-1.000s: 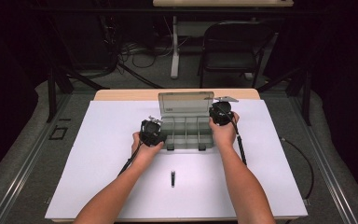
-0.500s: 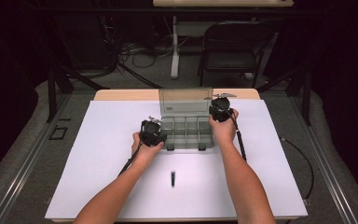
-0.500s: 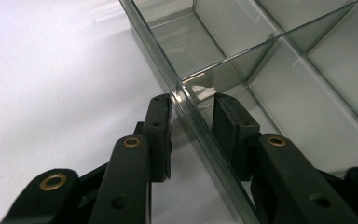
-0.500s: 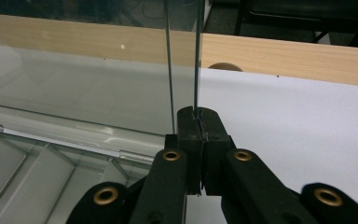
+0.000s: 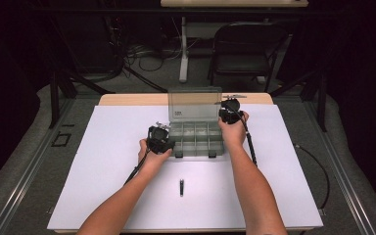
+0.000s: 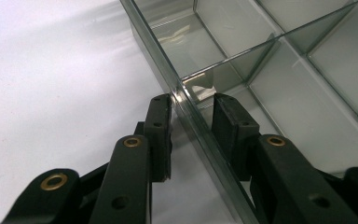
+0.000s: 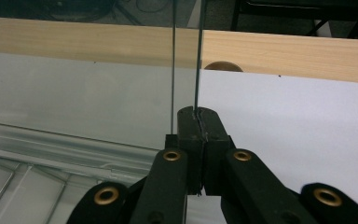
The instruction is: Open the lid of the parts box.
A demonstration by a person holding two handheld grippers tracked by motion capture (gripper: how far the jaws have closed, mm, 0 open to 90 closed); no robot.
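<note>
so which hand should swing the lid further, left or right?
Right, probably. The right gripper has its fingers pinched shut on the edge of the lid, which stands upright. The left gripper straddles the side wall of the organizer box, better placed to steady it.

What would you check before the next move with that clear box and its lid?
1. Right gripper clamped on the lid edge: ok.
2. Left gripper straddling the box side wall: ok; whether it presses the wall: cannot tell.
3. Lid standing upright, open: ok.
4. Box compartments empty: ok for those in sight.
5. Small dark tool on the white sheet lies apart from both arms: ok.
</note>
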